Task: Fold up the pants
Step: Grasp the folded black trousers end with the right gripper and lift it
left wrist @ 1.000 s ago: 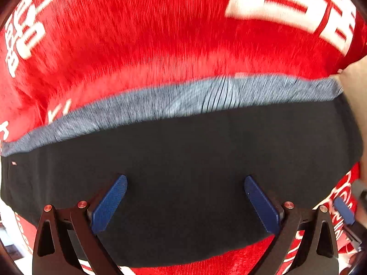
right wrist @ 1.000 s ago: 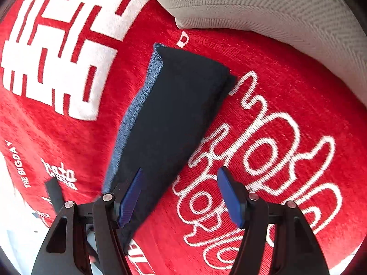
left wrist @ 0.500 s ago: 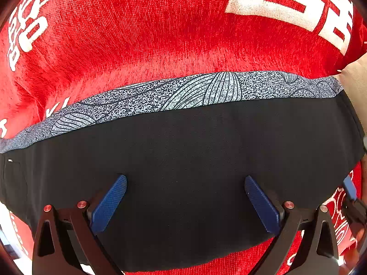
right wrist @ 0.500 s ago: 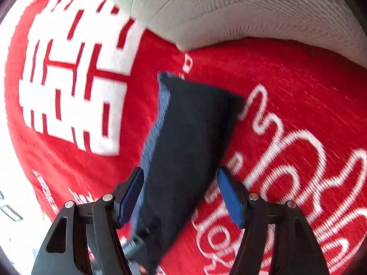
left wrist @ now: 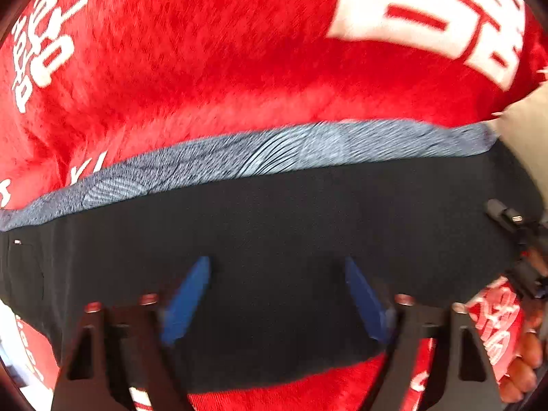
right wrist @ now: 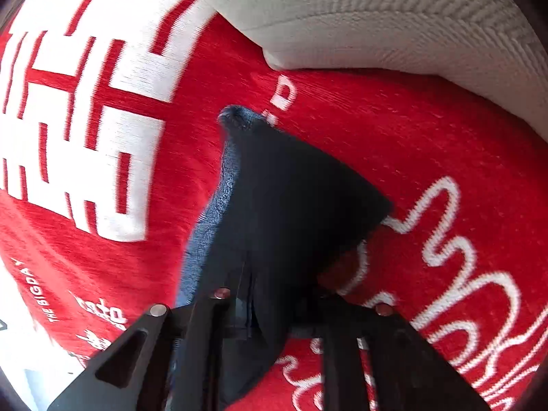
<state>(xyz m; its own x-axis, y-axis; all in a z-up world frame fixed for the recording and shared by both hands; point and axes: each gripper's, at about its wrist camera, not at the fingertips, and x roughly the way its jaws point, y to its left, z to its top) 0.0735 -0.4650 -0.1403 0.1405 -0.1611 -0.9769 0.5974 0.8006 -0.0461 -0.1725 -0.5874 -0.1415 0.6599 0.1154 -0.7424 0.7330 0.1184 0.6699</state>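
Right tongs (right wrist: pixel 270 308) have just closed on the dark pants (right wrist: pixel 291 205) atop the red blanket (right wrist: pixel 411 144), while left tongs (left wrist: pixel 277 294), jaws just narrowing, stand open above them.

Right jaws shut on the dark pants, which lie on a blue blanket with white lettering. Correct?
Not quite: the blanket is red, not blue, as the right wrist view shows. The rest holds: the right gripper has just closed on the dark pants.
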